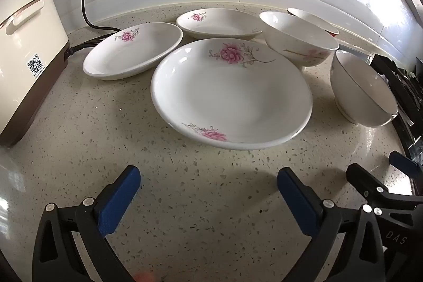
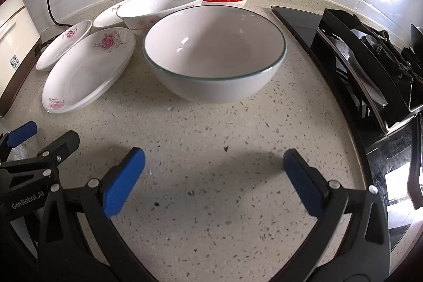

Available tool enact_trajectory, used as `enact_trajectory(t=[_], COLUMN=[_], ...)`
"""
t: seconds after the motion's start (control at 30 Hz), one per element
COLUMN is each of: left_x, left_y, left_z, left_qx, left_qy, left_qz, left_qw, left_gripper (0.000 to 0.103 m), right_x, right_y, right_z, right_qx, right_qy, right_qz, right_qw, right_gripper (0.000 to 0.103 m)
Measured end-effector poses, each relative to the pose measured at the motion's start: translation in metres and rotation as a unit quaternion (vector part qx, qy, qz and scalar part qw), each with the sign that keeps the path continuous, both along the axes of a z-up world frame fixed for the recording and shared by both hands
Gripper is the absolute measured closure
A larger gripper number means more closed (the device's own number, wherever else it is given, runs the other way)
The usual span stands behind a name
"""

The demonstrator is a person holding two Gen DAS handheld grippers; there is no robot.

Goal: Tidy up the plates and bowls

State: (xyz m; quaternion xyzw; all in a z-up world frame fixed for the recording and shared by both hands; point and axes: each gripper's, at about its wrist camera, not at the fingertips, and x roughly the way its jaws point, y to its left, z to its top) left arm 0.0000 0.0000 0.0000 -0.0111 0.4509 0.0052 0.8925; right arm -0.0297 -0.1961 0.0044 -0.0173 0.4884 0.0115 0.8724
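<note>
— Plates [image 1: 230, 94]: three, flowered; bowls [image 2: 214, 54]: three, all on the speckled bench [image 1: 185, 202].
— Room?
— White-tiled kitchen, stove [image 2: 370, 65] alongside. Each hand-held gripper [image 1: 208, 189] [image 2: 214, 171] gapes, empty.

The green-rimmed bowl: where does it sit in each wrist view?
Left wrist: green-rimmed bowl at the right edge, right of the big flowered plate.
Right wrist: centre, straight ahead of the open tongs.
Shared landmark: the cream rice cooker, far left in both.
</note>
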Motion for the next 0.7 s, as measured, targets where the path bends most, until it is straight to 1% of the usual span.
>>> enact_trajectory(t=[0.7], left_x=[0.0], left_y=[0.0], left_z=[0.0], left_qx=[0.0], left_qy=[0.0], left_qz=[0.0], left_qw=[1.0], left_gripper=[0.0], right_x=[0.0], right_y=[-0.0006], right_z=[0.0], right_qx=[0.004], right_qy=[0.0], right_qz=[-0.001], right_qw=[1.0], right_gripper=[0.0])
